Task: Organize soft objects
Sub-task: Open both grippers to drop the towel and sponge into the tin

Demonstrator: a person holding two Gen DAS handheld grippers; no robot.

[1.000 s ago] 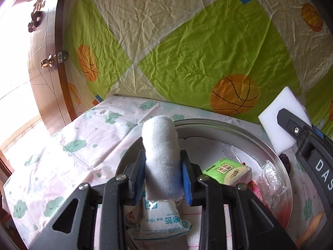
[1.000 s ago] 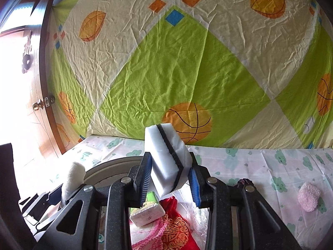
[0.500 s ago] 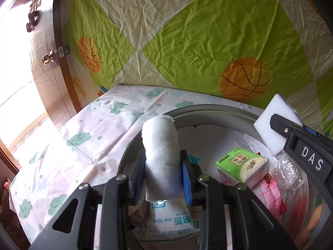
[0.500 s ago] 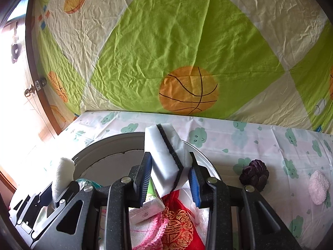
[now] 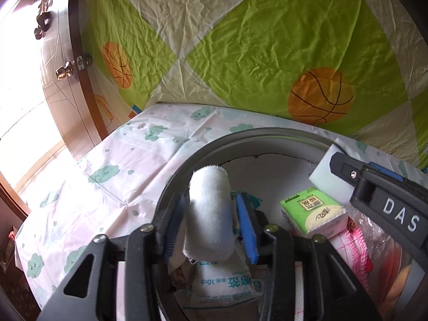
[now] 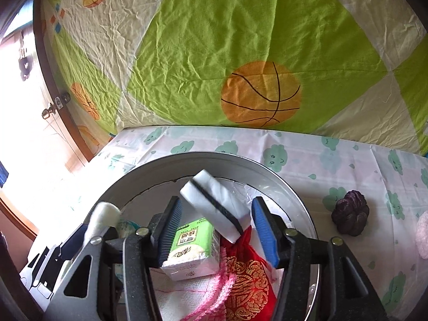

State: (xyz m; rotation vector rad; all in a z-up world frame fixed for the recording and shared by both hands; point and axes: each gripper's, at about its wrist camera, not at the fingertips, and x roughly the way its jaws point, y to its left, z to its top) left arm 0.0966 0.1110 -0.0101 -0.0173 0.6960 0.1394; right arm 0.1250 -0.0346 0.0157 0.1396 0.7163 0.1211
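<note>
Behind the table (image 5: 115, 187) in front of you, covered in a pale cloth printed with small green clouds, a creased bedsheet (image 6: 240, 40) hangs as a backdrop, patterned in lime green and cream diamonds with orange basketballs. To the left of the sheet stands a dark brown wooden door (image 5: 61, 85) with a brass knob (image 5: 63, 72) and a decorative metal fitting higher up. Strong daylight floods in further left of the door, washing out that side.
</note>
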